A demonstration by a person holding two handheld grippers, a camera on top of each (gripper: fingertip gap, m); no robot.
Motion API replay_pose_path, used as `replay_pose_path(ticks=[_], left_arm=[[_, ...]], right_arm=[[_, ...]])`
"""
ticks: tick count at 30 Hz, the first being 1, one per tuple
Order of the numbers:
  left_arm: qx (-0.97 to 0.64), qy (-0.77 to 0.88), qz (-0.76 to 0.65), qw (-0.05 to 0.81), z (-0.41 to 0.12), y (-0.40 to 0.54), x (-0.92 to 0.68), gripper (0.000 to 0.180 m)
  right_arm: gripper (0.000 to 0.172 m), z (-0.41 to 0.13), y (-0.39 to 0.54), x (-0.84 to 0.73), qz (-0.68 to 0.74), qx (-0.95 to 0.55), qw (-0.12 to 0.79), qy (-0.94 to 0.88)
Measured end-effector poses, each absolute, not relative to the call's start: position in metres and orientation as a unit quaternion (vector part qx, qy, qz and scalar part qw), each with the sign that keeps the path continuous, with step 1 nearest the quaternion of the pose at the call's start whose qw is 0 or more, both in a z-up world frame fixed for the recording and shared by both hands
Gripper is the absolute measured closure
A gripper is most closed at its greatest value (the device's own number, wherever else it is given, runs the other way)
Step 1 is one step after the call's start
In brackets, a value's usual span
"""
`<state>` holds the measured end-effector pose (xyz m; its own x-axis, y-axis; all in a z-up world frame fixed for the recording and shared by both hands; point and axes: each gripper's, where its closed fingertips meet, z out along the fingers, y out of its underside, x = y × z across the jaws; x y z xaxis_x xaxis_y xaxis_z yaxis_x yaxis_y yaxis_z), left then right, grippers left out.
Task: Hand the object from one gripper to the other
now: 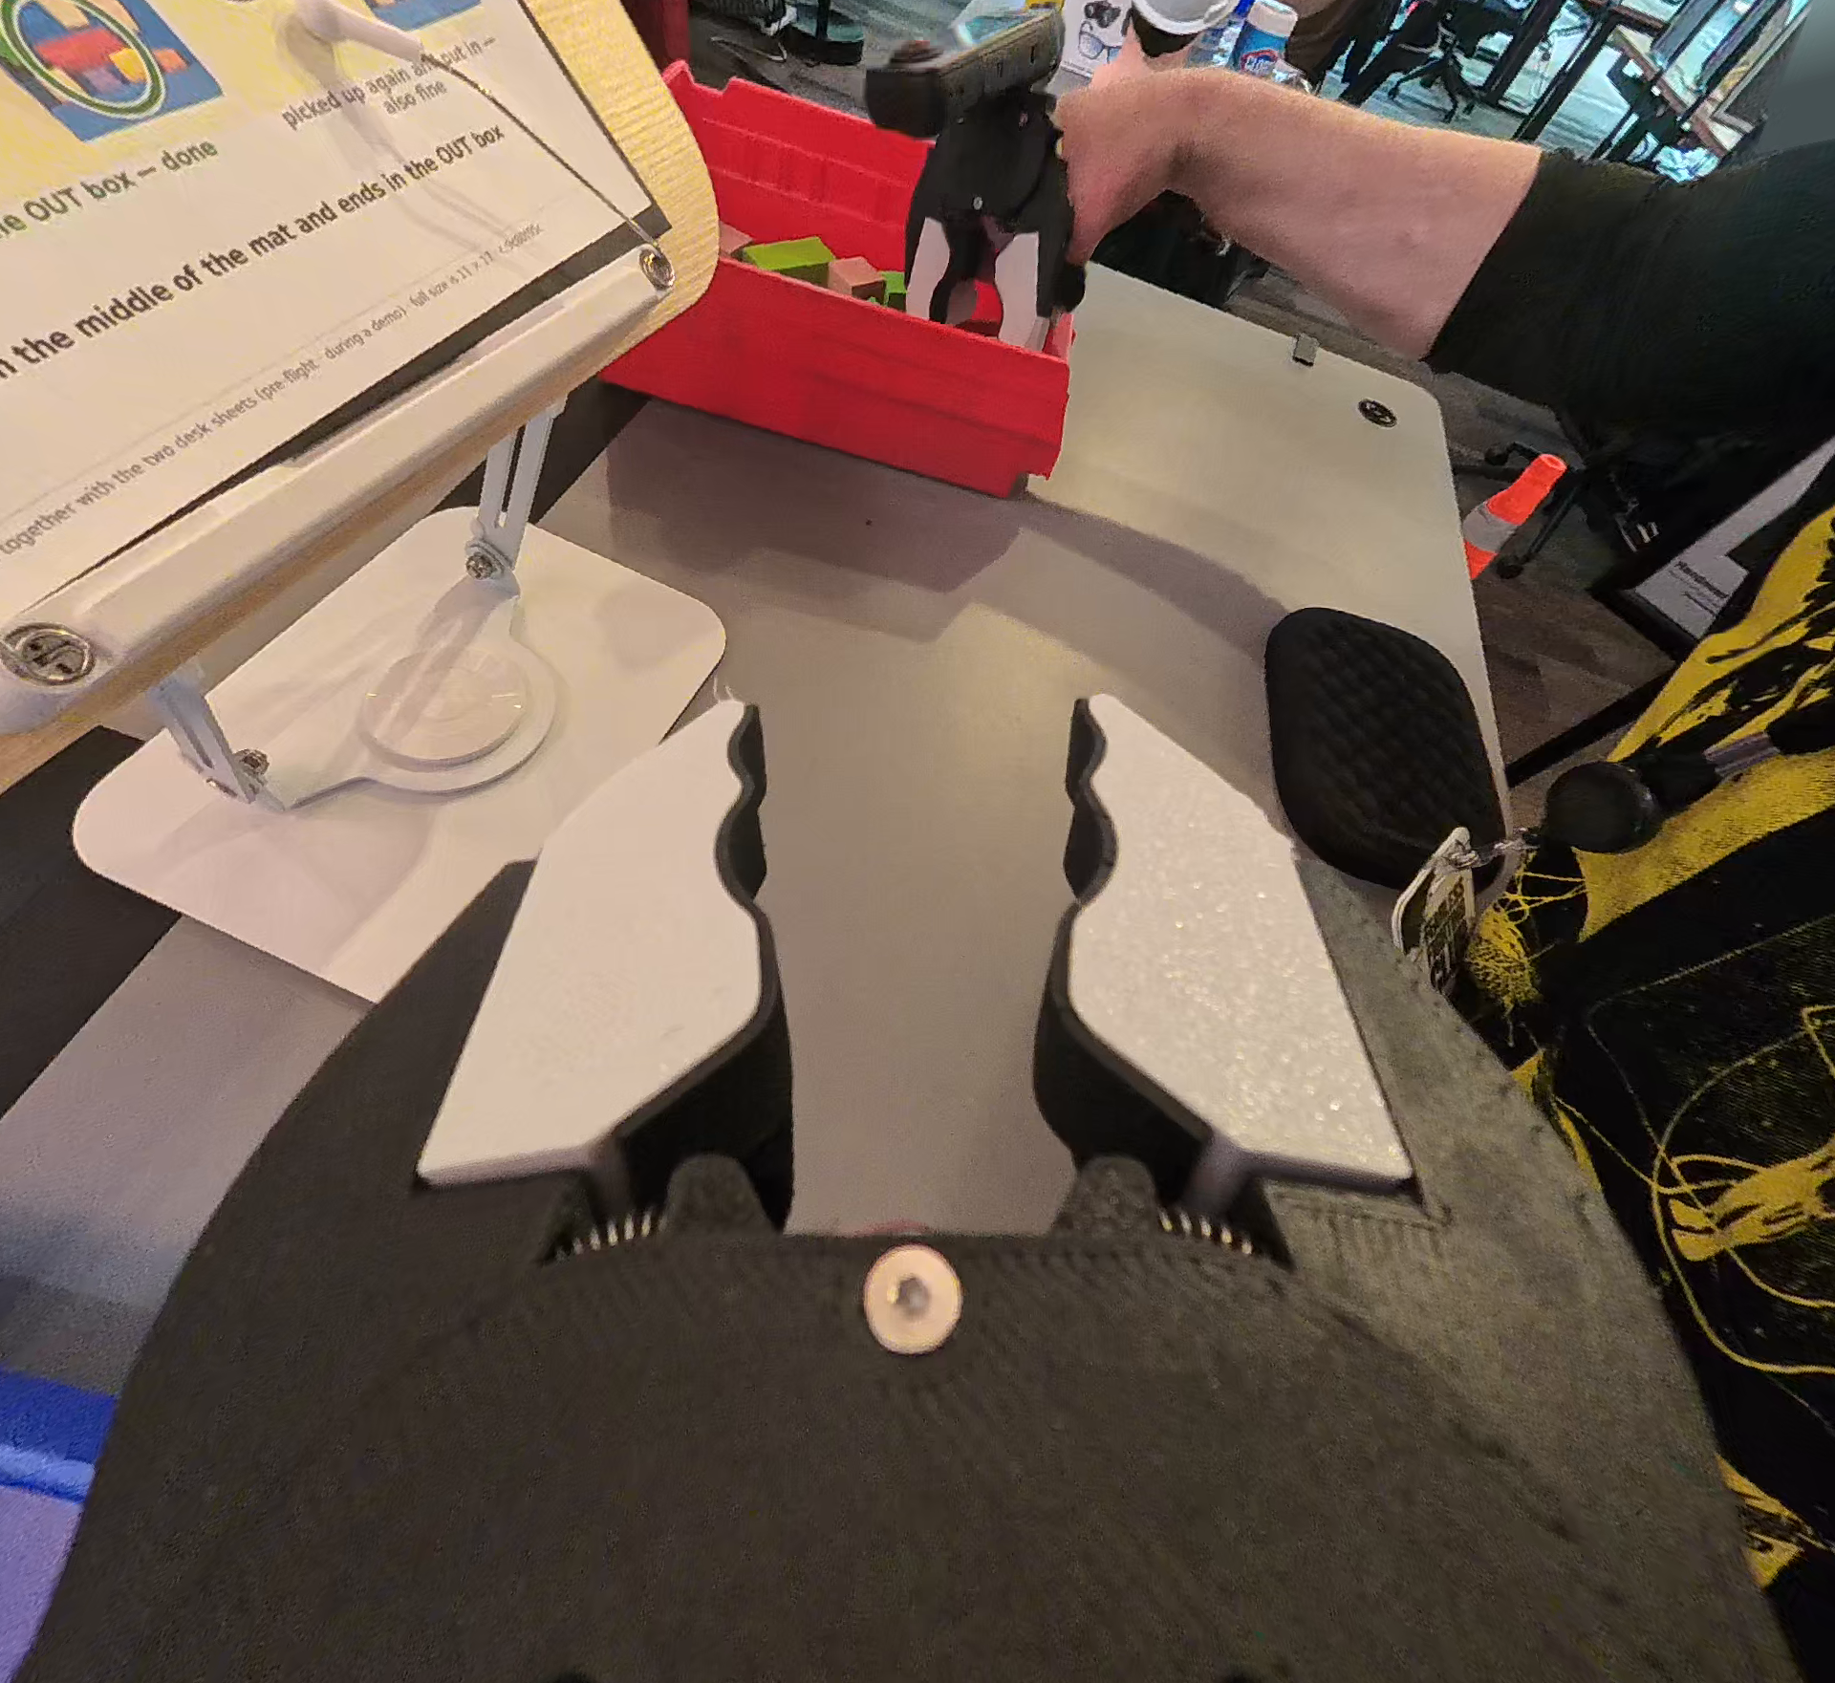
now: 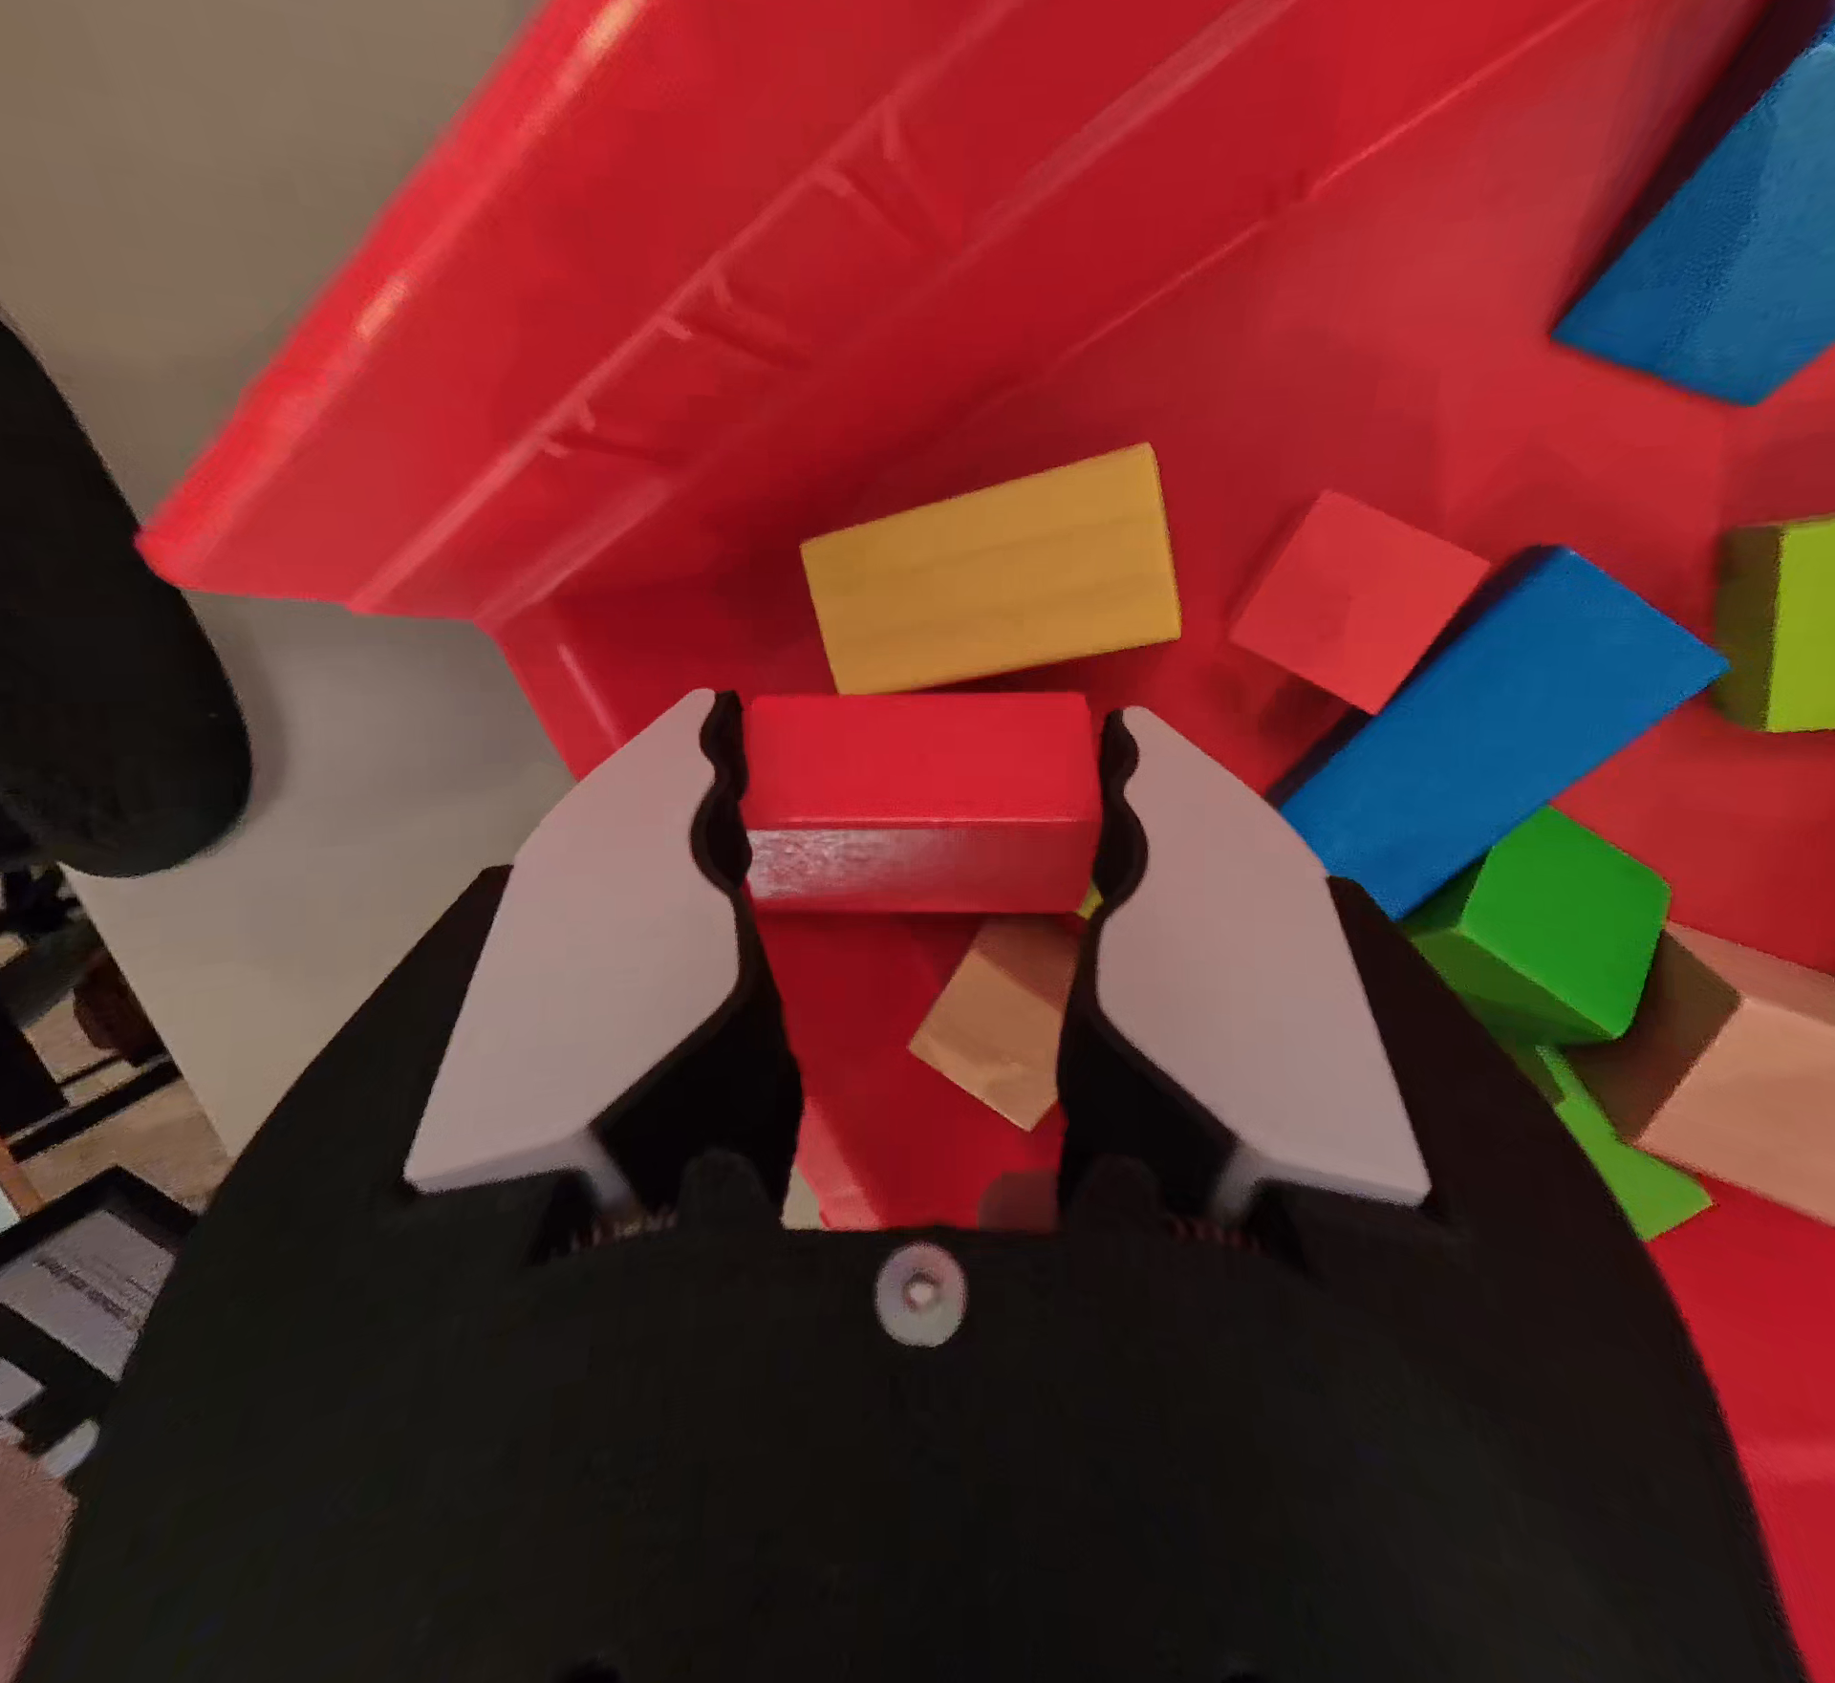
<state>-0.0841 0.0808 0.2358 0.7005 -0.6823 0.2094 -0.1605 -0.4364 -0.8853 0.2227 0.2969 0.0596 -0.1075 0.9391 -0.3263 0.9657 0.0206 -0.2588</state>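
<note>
On a grey desk (image 1: 1241, 444), the right gripper (image 2: 918, 791) clamps a red block (image 2: 918, 771) low-centre over the red bin (image 2: 695, 196); lift straight up toward the left gripper (image 1: 914, 801), empty, jaws parted.

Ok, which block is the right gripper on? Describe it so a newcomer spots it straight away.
Find the red bin on the grey table. Inside its near corner, the right gripper clamps a red rectangular block end to end. It lies just below the yellow block, glossier and deeper red than the small red cube.
</note>
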Motion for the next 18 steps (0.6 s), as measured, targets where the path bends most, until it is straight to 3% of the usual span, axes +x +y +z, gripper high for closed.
replay_pose_path(ticks=[7, 15, 18], left_arm=[[-0.813, 0.248, -0.272, 0.452, 0.23, 0.082, -0.086, 0.121], [-0.826, 0.246, -0.255, 0.438, 0.225, 0.081, -0.077, 0.12], [-0.83, 0.247, -0.248, 0.434, 0.225, 0.082, -0.074, 0.118]], right_arm=[[0.105, 0.054, 0.307, 0.221, -0.196, 0.655, -0.004, 0.73], [0.11, 0.045, 0.306, 0.221, -0.086, 0.617, 0.011, 0.782], [0.102, 0.044, 0.301, 0.219, -0.093, 0.622, 0.027, 0.777]])
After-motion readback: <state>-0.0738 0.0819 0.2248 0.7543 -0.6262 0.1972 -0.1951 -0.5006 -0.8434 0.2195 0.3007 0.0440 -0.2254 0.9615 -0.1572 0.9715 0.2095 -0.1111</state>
